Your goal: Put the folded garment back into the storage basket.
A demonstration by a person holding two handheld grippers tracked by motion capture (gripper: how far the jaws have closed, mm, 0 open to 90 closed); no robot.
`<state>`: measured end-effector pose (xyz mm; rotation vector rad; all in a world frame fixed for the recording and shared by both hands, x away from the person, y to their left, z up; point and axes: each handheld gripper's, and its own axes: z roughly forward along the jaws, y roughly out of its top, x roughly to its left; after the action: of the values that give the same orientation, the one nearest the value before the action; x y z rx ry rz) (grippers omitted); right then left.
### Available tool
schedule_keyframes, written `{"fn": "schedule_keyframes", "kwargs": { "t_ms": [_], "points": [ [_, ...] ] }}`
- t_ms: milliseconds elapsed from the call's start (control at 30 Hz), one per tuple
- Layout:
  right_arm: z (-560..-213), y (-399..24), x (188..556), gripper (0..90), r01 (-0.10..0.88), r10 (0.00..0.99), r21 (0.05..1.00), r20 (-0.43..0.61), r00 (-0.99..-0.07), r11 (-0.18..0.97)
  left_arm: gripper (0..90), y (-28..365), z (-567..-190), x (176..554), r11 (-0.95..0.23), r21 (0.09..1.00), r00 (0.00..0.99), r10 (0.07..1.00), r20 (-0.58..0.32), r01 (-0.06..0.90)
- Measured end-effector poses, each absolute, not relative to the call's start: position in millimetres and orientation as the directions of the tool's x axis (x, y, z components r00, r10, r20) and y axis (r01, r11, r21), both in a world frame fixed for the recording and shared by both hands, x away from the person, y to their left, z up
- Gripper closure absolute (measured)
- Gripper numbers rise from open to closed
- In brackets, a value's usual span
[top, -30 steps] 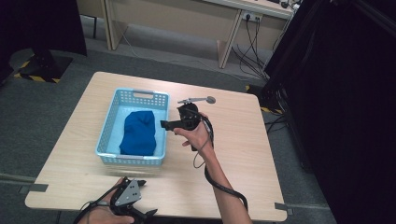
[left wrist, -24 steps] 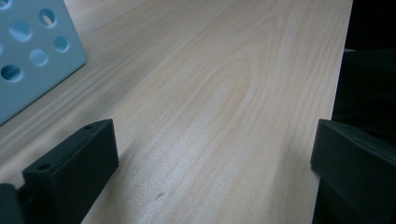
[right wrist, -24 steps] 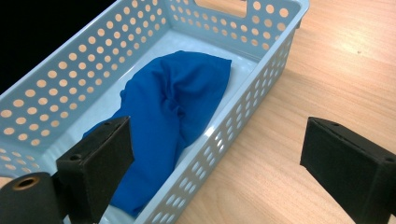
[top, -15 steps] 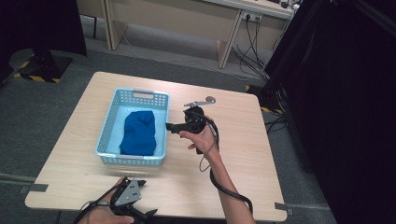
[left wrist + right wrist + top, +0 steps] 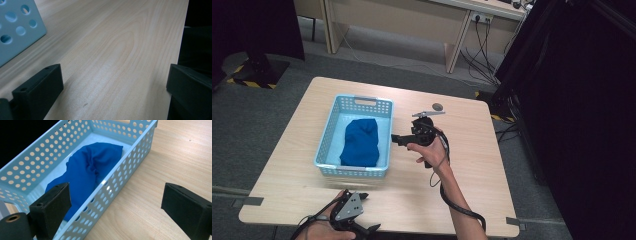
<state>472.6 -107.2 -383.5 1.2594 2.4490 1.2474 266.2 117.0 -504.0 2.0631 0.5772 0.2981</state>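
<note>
Two hand-held black plastic grippers, each with blocky matte jaws showing small round screw holes; left gripper (image 5: 362, 227) carries a grey three-cornered plate on top; right gripper (image 5: 398, 140) likewise, trailing a black cable; forearms bare, no sleeves

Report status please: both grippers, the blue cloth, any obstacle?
Right gripper open beside basket. Left gripper open, over bare table. Blue cloth inside basket. No obstacle.

One light-blue perforated basket (image 5: 331, 131) sits left of centre in the high view, holding one blue cloth (image 5: 360, 142). One wooden table (image 5: 472, 150) bears everything. Two handheld grippers appear: one at centre (image 5: 396, 139), one at the bottom edge (image 5: 362, 200). One small round grey object (image 5: 438, 106), perhaps a disc, lies upper centre.
</note>
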Motion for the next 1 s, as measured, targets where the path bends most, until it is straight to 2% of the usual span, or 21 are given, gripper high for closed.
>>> {"fn": "schedule_keyframes", "kwargs": {
  "t_ms": [800,1000],
  "points": [
    [-392.1,-140.5,461.9,9.4,0.625,0.742,0.717,0.23,-0.63,0.308,0.1,117.3,-503.7,267.2,-0.452,0.852,0.861,0.509,0.003,0.264],
    [-396.1,-147.5,458.3,9.4,0.625,0.739,0.719,0.235,-0.631,0.305,0.1,116.5,-504.3,266.2,-0.444,0.851,0.864,0.504,-0.022,0.281]
  ]
}}
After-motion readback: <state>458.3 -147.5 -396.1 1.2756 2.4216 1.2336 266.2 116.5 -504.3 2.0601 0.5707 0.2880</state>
